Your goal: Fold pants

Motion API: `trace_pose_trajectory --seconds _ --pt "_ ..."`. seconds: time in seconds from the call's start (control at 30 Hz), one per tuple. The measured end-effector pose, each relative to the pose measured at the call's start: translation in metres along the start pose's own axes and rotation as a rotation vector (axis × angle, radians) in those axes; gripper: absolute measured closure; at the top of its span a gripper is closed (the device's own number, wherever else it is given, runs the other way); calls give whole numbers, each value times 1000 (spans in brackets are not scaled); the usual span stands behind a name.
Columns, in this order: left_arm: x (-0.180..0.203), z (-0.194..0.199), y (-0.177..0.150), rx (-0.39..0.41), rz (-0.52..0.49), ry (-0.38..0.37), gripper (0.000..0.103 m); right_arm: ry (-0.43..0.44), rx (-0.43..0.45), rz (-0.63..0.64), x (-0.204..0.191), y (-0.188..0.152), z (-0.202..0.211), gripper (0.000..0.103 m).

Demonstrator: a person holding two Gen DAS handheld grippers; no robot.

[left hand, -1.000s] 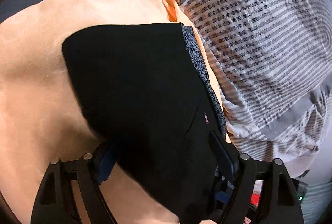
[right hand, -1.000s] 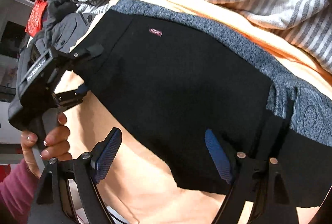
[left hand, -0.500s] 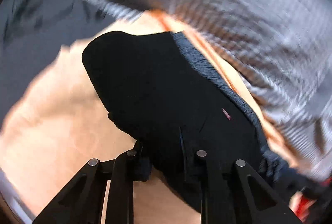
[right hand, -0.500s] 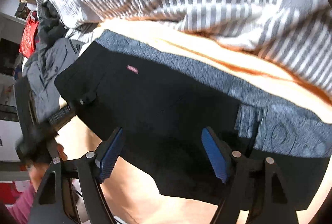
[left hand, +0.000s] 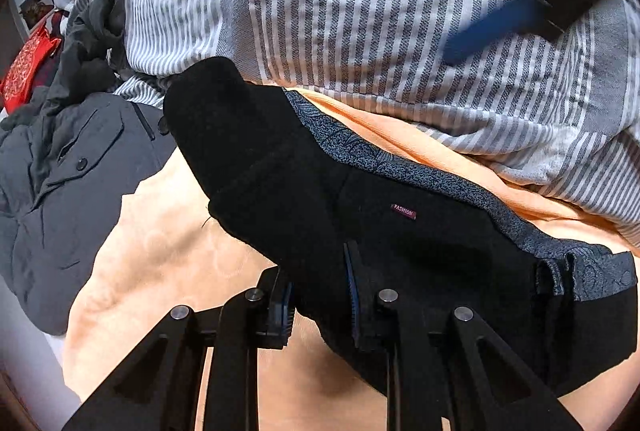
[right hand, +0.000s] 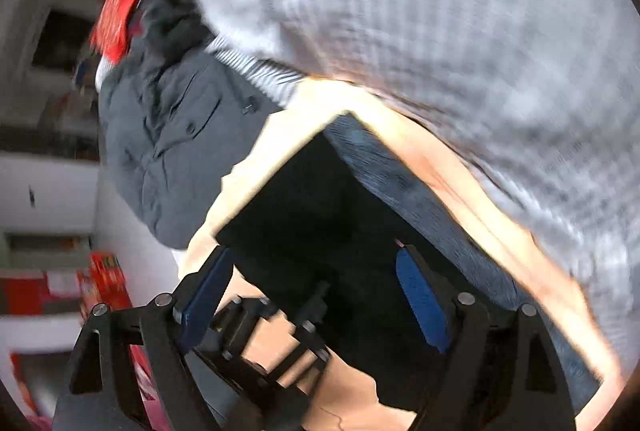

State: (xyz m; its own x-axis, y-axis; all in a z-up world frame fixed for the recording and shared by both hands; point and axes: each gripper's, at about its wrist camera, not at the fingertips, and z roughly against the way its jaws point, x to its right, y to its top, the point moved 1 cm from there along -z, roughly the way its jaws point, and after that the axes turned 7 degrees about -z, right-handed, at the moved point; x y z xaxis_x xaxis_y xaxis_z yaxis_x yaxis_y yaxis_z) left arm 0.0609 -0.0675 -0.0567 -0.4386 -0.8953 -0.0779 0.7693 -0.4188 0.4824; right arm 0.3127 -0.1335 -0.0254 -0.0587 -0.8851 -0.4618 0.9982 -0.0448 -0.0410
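Right now I am pinching the black pants (left hand: pixel 280 183), lying on the orange blanket (left hand: pixel 160 251), in my left tongs (left hand: pixel 320 305) while my right tongs (right hand: pixel 312 311) are gaping empty at twelve o'clock, so the thin bite is risking slipping and spoiling the fold.

Work surface was a bed covered by a peach-orange fleece blanket (left hand: pixel 160 243), softly rumpled. Behind it lay a bulky grey-and-white striped duvet (left hand: pixel 360 11), heaped along the far side. To the left, a dark grey padded jacket (left hand: pixel 60 191) with buttons was spread on the blanket's edge; a black garment (left hand: pixel 92 43) was piled above it. A red patterned item (left hand: pixel 28 67) sat at the far left. The right wrist view was motion-blurred: white wall or cabinet panels (right hand: pixel 48 191) and red boxes (right hand: pixel 104 279) low at left could be made out. Lighting was even, indoor.
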Motion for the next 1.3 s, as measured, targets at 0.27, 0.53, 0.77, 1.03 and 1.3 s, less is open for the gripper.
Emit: trace_pose_trajectory --seconds 0.27,0.53,0.77,1.03,1.3 --pt "0 1 -1 4 -9 8 81 -131 -228 165 -50 28 -74 16" --pt "4 6 3 8 -14 -10 81 -84 -199 99 -19 19 -71 83" --pt "36 35 15 60 -90 -71 80 45 -15 -15 29 -7 -10 84" --pt "90 77 24 108 -187 -137 80 99 173 -60 66 -63 63 84" --pt "160 117 19 139 -310 -219 80 151 315 -172 121 -134 124 84"
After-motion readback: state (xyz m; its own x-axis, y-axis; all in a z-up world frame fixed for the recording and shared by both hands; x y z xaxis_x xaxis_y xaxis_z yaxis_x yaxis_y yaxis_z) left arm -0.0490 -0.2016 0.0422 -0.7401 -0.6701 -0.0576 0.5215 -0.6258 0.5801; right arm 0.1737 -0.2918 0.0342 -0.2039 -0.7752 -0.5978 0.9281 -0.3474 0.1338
